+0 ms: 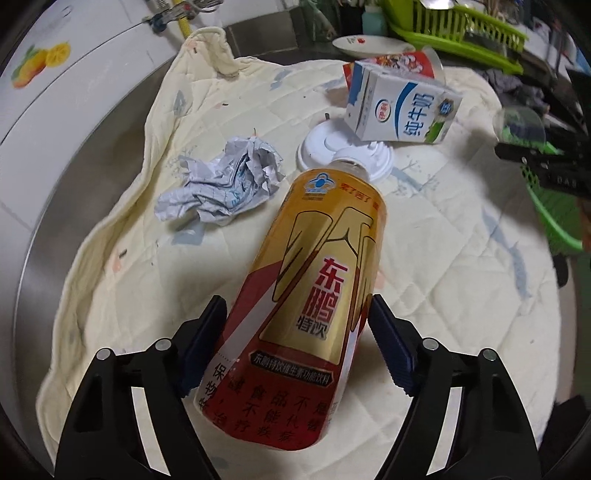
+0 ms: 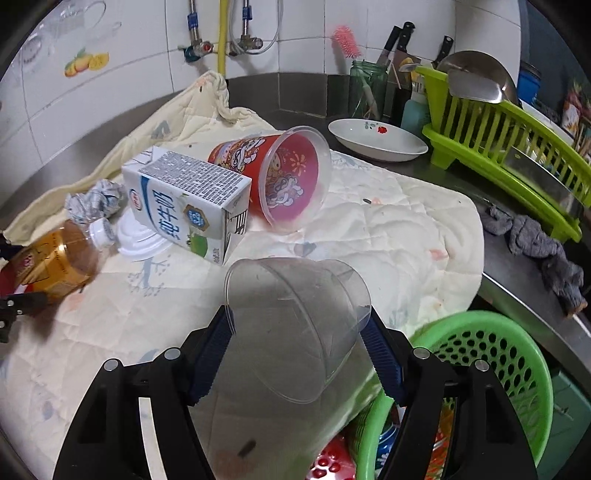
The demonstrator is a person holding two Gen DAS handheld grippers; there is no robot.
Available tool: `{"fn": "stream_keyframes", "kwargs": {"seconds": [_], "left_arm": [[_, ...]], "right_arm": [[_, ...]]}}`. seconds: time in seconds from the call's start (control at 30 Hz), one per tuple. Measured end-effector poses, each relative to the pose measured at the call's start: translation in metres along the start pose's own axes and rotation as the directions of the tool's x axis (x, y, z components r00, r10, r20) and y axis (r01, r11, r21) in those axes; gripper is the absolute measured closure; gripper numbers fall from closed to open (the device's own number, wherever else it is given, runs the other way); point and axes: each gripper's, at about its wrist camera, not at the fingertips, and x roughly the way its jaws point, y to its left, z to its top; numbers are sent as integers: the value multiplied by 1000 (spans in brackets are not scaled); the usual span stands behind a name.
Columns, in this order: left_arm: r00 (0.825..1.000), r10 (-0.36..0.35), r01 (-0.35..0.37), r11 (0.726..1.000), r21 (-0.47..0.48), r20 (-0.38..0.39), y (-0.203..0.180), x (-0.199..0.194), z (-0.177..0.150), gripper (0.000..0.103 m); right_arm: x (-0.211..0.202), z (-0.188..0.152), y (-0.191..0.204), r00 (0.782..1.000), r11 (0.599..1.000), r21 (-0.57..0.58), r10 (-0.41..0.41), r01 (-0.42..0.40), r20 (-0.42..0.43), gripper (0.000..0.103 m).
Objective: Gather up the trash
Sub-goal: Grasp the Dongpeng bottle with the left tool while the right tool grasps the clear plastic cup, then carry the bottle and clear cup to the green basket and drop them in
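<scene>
Basket (image 2: 517, 354) contents obscured, bottle (image 1: 306, 295) base cropped

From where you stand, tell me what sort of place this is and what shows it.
Most likely a home kitchen counter. A green dish rack holds a metal ladle, knives stand against the tiled wall, and a white dish sits on the steel counter.
</scene>
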Motion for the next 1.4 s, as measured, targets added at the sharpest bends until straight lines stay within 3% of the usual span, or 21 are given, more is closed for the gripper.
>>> {"fn": "stream_keyframes", "kwargs": {"seconds": [0.2, 0.43, 0.8, 0.97, 1.03, 1.4], "left_arm": [[998, -48, 50, 998, -36, 33, -13, -12, -10, 34], [995, -79, 81, 996, -44, 58, -29, -16, -11, 35], [978, -170, 175, 984, -28, 122, -65, -34, 2, 38], [968, -207, 209, 978, 0, 142, -88, -36, 12, 39], [969, -205, 205, 979, 12, 139, -96, -34, 14, 39], [981, -175, 170, 984, 54, 86, -108, -27, 14, 38]], "right_arm": [[-23, -16, -10, 1000, 1000, 3, -2, 1, 23, 35], [-43, -44, -46, 997, 997, 18, -75, 74, 16, 35], [-48, -92, -126, 978, 973, 115, -193, 202, -84, 35], [-44, -112, -157, 971, 959, 179, -200, 221, -132, 31], [-46, -117, -163, 969, 953, 190, -212, 234, -130, 21], [-62, -125, -175, 965, 942, 215, -238, 256, -110, 20]]}}
